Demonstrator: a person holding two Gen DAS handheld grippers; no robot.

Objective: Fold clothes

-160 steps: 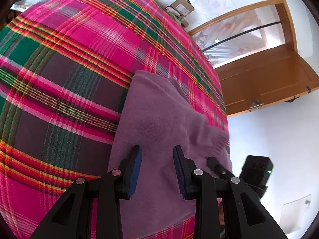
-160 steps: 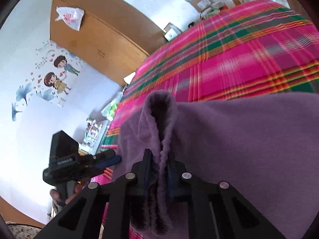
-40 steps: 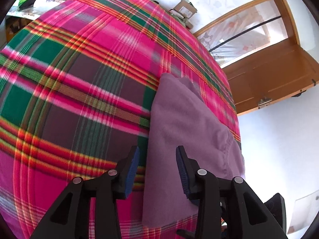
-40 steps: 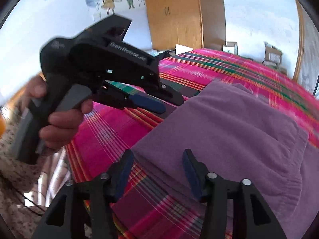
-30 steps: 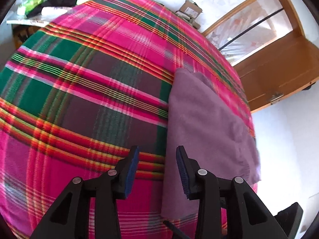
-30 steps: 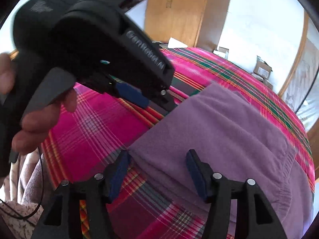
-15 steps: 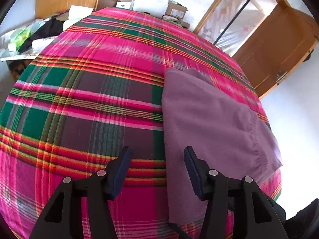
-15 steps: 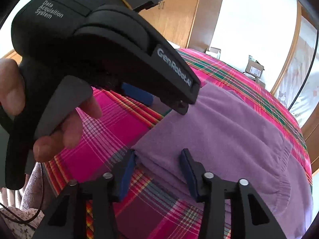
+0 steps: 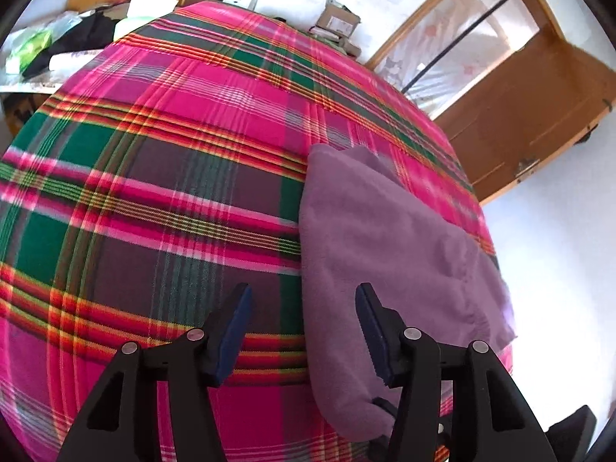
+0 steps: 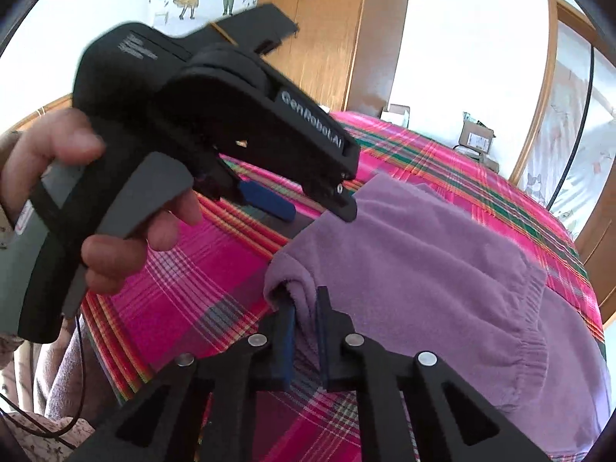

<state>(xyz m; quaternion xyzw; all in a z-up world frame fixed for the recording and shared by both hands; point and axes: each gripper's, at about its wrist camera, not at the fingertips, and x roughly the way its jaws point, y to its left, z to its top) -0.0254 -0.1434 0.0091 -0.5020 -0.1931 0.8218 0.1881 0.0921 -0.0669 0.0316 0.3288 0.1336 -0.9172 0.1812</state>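
A folded purple garment [image 9: 385, 238] lies on the pink plaid bed cover [image 9: 154, 192], near the bed's right edge. My left gripper [image 9: 304, 296] hangs open just above the garment's left edge, one finger over the cover and one over the cloth, with nothing gripped. In the right wrist view, my right gripper [image 10: 306, 300] is closing its jaws, and the pads pinch the bunched near-left corner of the garment [image 10: 423, 261]. The left gripper [image 10: 308, 208], held by a hand [image 10: 115, 254], hovers over the garment's far-left edge.
A wooden door [image 9: 519, 115] and a glazed door stand beyond the bed's right side. Cardboard boxes [image 9: 335, 19] sit on the floor at the far end. A wardrobe [image 10: 319, 30] stands behind, and clutter [image 9: 57, 46] lies on a surface at the far left.
My right gripper's jaws have closed from wide apart onto the garment's near corner, bunching the cloth between the pads. The left jaws spread wider, and that gripper stayed over the garment's left edge.
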